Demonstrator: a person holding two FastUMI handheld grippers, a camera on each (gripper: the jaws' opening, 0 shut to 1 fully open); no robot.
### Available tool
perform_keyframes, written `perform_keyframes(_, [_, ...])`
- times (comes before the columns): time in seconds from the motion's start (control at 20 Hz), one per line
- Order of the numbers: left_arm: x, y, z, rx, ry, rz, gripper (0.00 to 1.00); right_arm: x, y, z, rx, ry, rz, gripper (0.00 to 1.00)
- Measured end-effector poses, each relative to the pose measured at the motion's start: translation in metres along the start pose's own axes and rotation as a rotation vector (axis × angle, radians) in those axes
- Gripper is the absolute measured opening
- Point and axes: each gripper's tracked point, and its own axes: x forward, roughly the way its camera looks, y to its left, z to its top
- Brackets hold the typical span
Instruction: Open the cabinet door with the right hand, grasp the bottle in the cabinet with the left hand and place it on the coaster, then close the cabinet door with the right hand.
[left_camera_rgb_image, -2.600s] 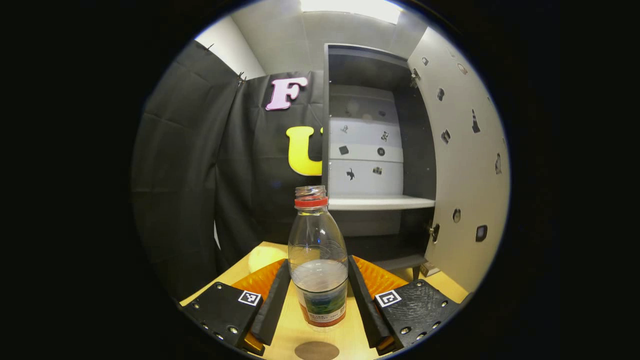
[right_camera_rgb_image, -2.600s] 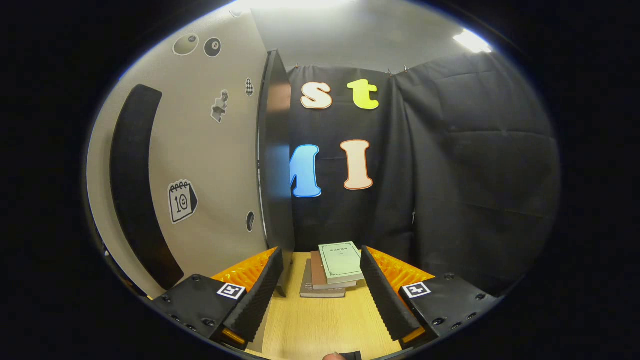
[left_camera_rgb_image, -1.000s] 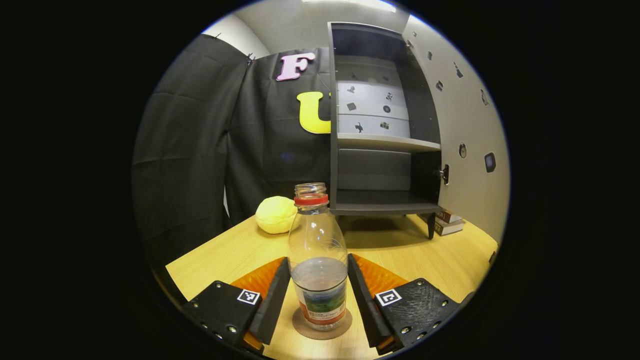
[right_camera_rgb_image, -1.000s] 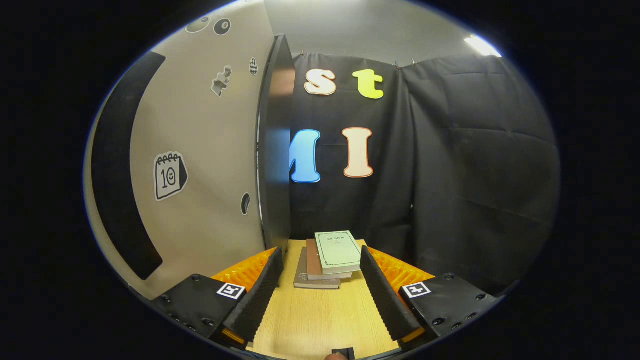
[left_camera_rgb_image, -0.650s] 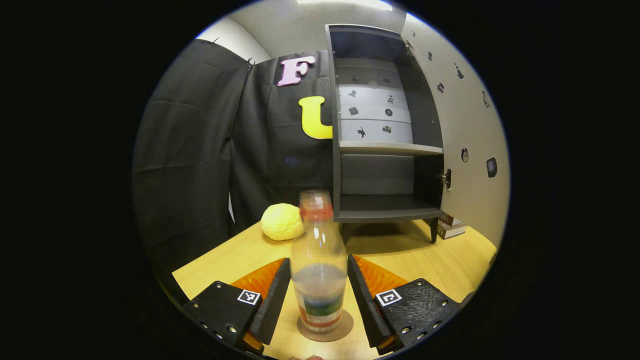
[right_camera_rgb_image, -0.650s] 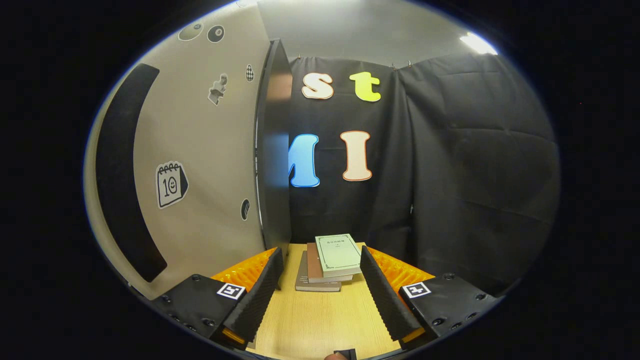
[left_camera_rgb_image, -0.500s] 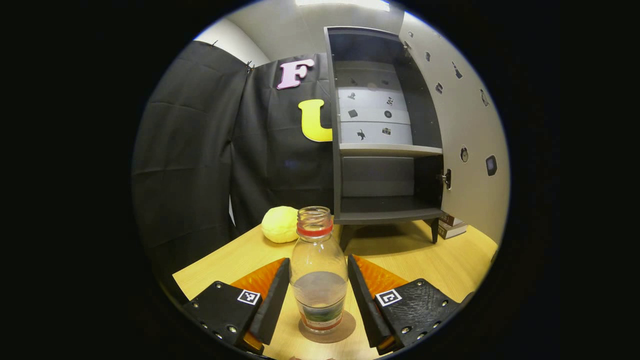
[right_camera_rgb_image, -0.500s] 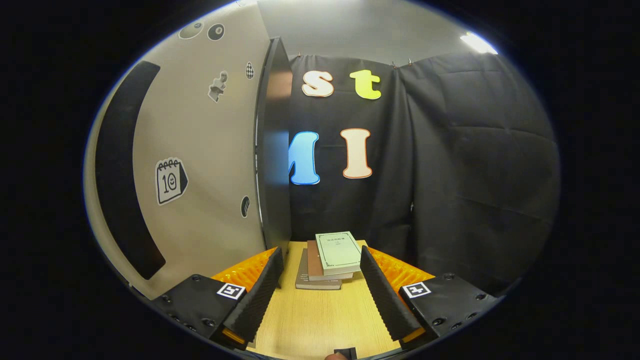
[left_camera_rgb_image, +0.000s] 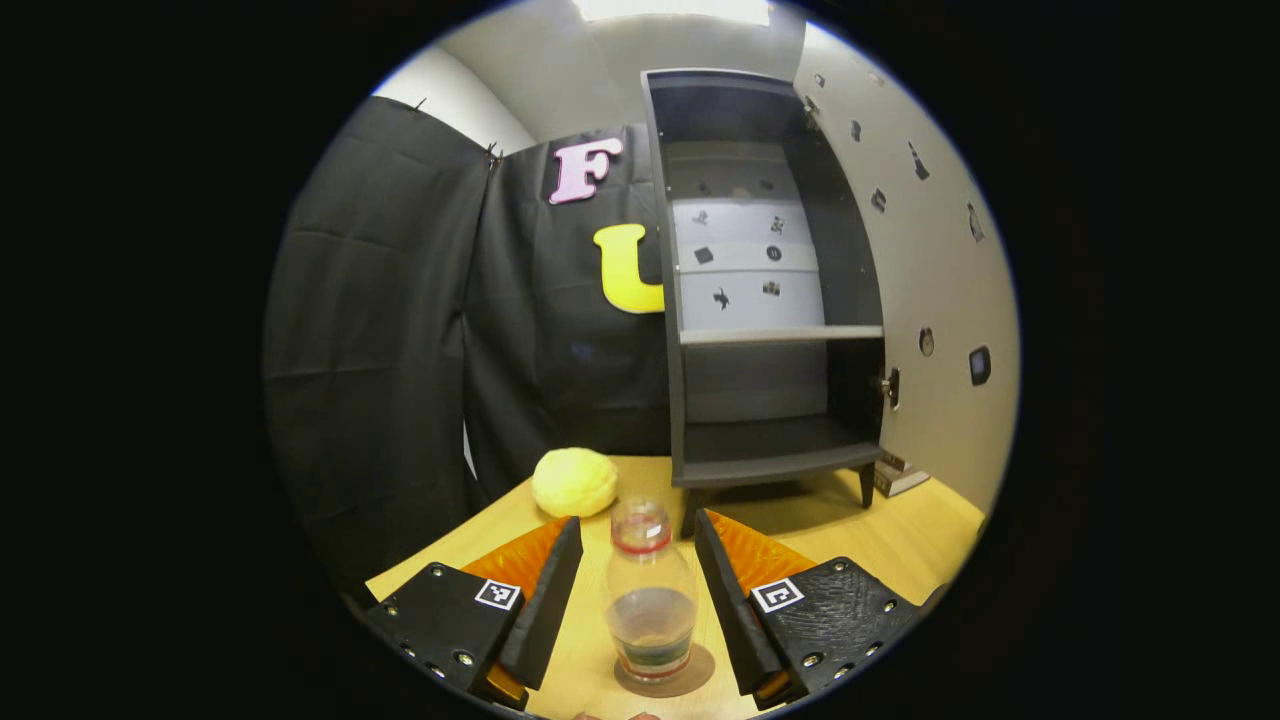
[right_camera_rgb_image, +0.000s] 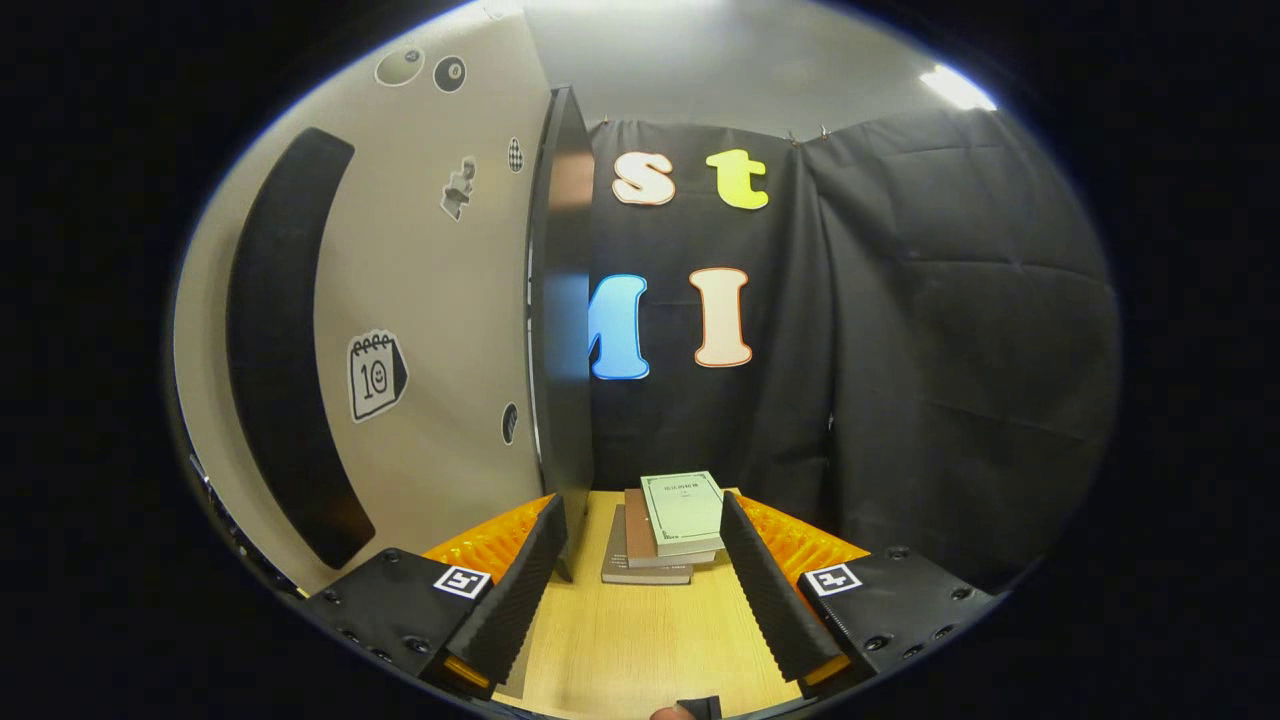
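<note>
In the left gripper view, the clear plastic bottle with a red neck ring and no cap (left_camera_rgb_image: 650, 598) stands upright on the round brown coaster (left_camera_rgb_image: 664, 672) on the light wooden table (left_camera_rgb_image: 900, 545). It is about a third full of clear liquid. The left gripper (left_camera_rgb_image: 632, 578) has its black fingers spread, one on each side of the bottle with a gap on both sides, so neither finger touches it. Beyond, a yellow round bun-like lump (left_camera_rgb_image: 574, 481) lies on the table near the dark grey cabinet (left_camera_rgb_image: 770, 465), whose shelves are bare. The beige cabinet door with small stickers (left_camera_rgb_image: 930, 250) stands swung wide to the right

In the right gripper view, the right gripper (right_camera_rgb_image: 640, 560) is also spread, holding nothing, low over the table. The door's edge rises just beside its left finger (right_camera_rgb_image: 520, 580); whether they touch I cannot tell. A stack of three books (right_camera_rgb_image: 665, 525) lies ahead between the fingers
</note>
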Motion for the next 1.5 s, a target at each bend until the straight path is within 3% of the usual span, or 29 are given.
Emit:
perform_keyframes(0.2, [-0.011,0.001,0.051,0.009,-0.015,-0.005,0.66,-0.007,0.004,0.011,0.028,-0.019,0.032,0.98])
perform_keyframes(0.25, [-0.016,0.0,0.067,0.014,-0.028,-0.012,0.66,-0.01,0.009,0.016,0.034,-0.029,0.051,0.93])
perform_keyframes(0.3, [-0.02,0.001,0.084,0.021,-0.041,-0.013,0.66,-0.013,0.012,0.021,0.038,-0.043,0.067,0.98])
perform_keyframes(0.4, [-0.024,0.001,0.113,0.033,-0.066,-0.027,0.66,-0.018,0.013,0.032,0.021,-0.068,0.068,0.98])
perform_keyframes(0.55, [-0.02,0.004,0.139,0.056,-0.088,-0.053,0.65,-0.024,0.017,0.037,0.04,-0.084,0.065,0.92])
perform_keyframes(0.6, [-0.017,0.007,0.145,0.063,-0.098,-0.059,0.63,-0.025,0.018,0.036,0.045,-0.078,0.062,0.97])
perform_keyframes(0.65, [-0.012,0.009,0.148,0.064,-0.104,-0.067,0.63,-0.024,0.021,0.036,0.051,-0.072,0.056,0.92])
perform_keyframes(1.0, [0.011,0.031,0.165,0.053,-0.121,-0.129,0.65,-0.034,0.041,0.039,0.039,-0.069,-0.003,0.95])
perform_keyframes(1.5, [0.021,0.085,0.156,0.005,-0.116,-0.132,0.65,-0.032,0.111,0.044,0.051,-0.063,0.059,0.96])
